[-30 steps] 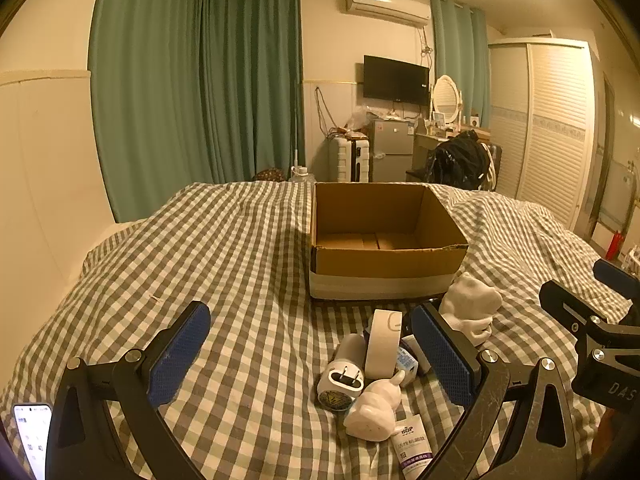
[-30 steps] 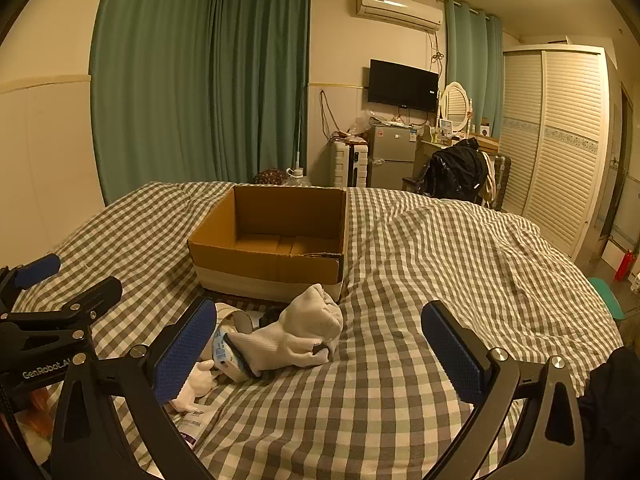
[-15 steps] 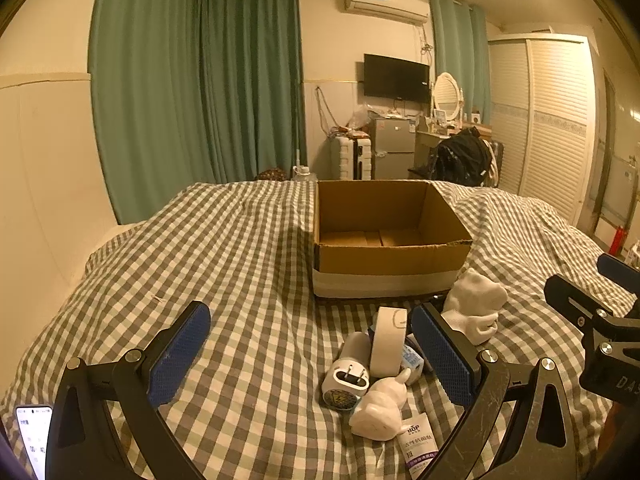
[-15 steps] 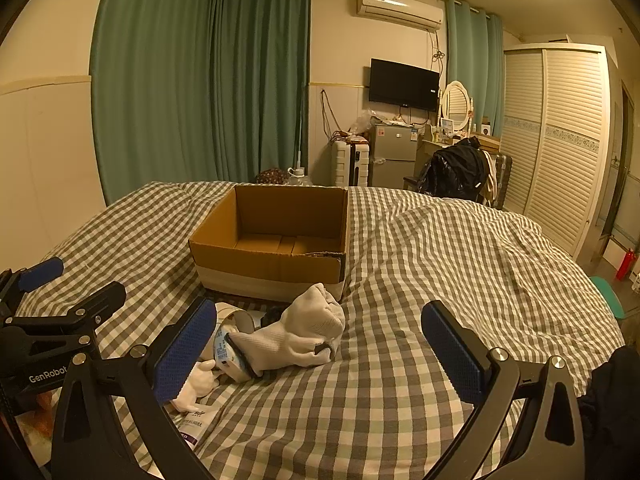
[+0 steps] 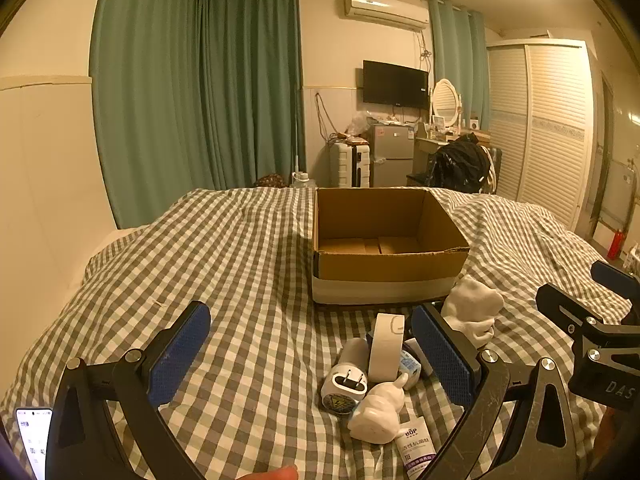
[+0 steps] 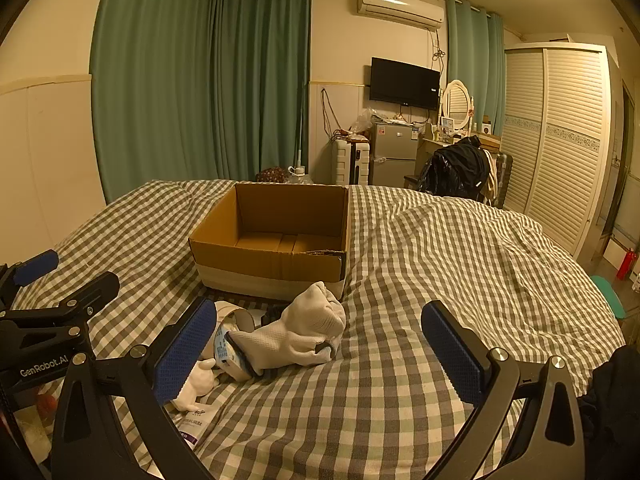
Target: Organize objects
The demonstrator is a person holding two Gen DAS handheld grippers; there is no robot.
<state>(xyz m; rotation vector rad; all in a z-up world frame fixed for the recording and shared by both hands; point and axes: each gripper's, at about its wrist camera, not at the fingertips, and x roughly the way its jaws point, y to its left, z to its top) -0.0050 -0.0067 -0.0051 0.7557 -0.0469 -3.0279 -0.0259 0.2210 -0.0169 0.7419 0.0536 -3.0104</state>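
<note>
An open cardboard box [image 5: 384,268] [image 6: 272,268] stands empty on the checked bed. In front of it lies a small pile: a white plug adapter [image 5: 346,388], a white tape roll [image 5: 386,346], a white figurine [image 5: 378,410], a sachet [image 5: 414,446] and a white sock bundle [image 5: 474,312] [image 6: 300,334]. My left gripper [image 5: 312,360] is open and empty, held just short of the pile. My right gripper [image 6: 316,348] is open and empty, with the sock bundle between its fingers' lines, further ahead.
A phone [image 5: 34,440] lies at the lower left. The bed cover [image 6: 460,280] stretches right of the box. Beyond the bed are green curtains, a fridge [image 5: 390,156], a chair with a black jacket [image 6: 456,168] and a wardrobe.
Both grippers have drifted slightly; the views shift a little. Nothing on the bed has moved and both grippers stay open.
</note>
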